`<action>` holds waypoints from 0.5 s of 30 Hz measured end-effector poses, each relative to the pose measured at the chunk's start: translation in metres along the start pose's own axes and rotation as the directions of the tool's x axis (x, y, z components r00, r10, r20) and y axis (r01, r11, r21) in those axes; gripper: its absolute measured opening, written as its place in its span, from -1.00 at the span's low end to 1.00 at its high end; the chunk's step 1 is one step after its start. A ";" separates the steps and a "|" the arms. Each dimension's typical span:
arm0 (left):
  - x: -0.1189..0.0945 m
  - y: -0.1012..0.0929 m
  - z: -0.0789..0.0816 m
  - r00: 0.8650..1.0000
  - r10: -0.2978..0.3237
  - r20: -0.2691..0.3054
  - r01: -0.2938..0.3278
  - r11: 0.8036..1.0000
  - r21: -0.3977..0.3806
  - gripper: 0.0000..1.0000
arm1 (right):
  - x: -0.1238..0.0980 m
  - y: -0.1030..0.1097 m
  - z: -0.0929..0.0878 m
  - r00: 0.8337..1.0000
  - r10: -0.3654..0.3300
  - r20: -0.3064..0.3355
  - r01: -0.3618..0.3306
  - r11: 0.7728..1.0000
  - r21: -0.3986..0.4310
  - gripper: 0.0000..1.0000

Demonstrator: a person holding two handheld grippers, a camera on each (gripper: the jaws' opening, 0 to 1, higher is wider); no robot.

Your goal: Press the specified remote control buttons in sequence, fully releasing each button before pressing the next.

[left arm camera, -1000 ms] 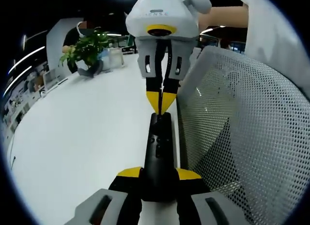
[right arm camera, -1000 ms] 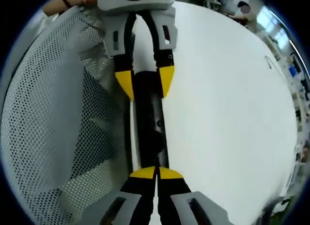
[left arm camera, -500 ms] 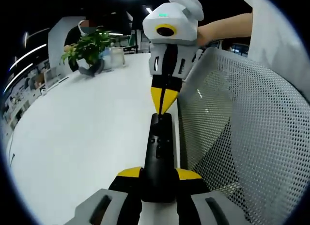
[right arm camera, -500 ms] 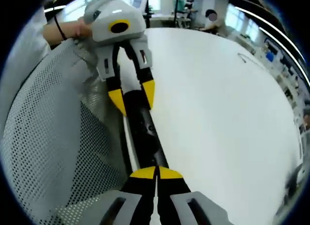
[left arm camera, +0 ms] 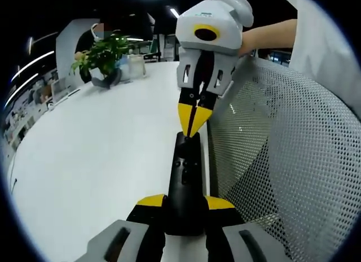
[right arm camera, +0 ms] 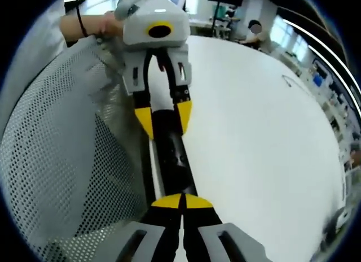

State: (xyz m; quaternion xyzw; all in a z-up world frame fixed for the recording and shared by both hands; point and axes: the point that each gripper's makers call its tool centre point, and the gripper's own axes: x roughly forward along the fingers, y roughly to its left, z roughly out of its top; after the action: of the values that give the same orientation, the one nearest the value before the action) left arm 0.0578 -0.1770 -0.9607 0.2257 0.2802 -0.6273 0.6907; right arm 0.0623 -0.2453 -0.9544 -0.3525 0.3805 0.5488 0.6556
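A slim black remote control [left arm camera: 185, 174] lies lengthwise between the yellow tips of my left gripper [left arm camera: 185, 202], which is shut on its near end just above the white table [left arm camera: 101, 154]. My right gripper [left arm camera: 192, 125] reaches in from the top, jaws shut together, with its yellow point meeting the remote's far end. In the right gripper view, the shut right gripper [right arm camera: 181, 202] sits at the near end of the remote control [right arm camera: 174, 160]. At the far end, the left gripper [right arm camera: 163, 116] clamps its sides. Small buttons show on the remote's upper face.
A white mesh chair back [left arm camera: 282, 154] stands close beside the remote, also seen as the mesh chair back [right arm camera: 62, 149]. A potted plant [left arm camera: 102, 57] stands at the table's far side. A person's hand [right arm camera: 93, 25] holds the left gripper. The table top [right arm camera: 265, 138] spreads wide.
The right gripper's body has swung up and to the right in the left gripper view, while its shut tip stays at the remote's far end. The left gripper keeps its hold.
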 end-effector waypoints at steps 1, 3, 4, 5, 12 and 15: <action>0.000 0.000 0.000 1.000 0.000 0.000 0.000 1.000 0.000 -0.51 | -0.001 0.000 0.001 1.000 0.001 0.003 -0.001 1.000 -0.007 -1.00; 0.000 0.000 0.000 1.000 0.000 0.002 0.000 1.000 -0.001 -0.51 | -0.001 0.001 0.001 1.000 0.006 -0.017 -0.006 1.000 -0.015 -1.00; 0.000 0.000 0.000 1.000 0.000 0.002 0.000 1.000 -0.001 -0.51 | 0.000 0.001 0.001 0.999 0.004 -0.031 -0.005 0.999 -0.034 -1.00; 0.000 0.000 0.000 1.000 0.000 0.002 0.000 1.000 -0.001 -0.51 | 0.000 0.001 0.001 0.999 0.004 -0.043 -0.006 0.999 -0.048 -1.00; -0.001 0.000 0.000 1.000 0.000 0.006 0.000 1.000 -0.005 -0.51 | 0.001 0.000 0.000 0.996 -0.002 -0.090 -0.004 0.998 -0.066 -1.00; -0.001 0.000 0.000 1.000 -0.001 0.008 0.001 1.000 -0.008 -0.51 | 0.001 -0.001 0.000 0.997 -0.025 -0.079 0.022 0.999 -0.036 -1.00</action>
State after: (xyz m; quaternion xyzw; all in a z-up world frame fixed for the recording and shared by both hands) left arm 0.0581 -0.1767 -0.9600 0.2203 0.2799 -0.6274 0.6925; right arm 0.0630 -0.2452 -0.9554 -0.3898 0.3924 0.5333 0.6400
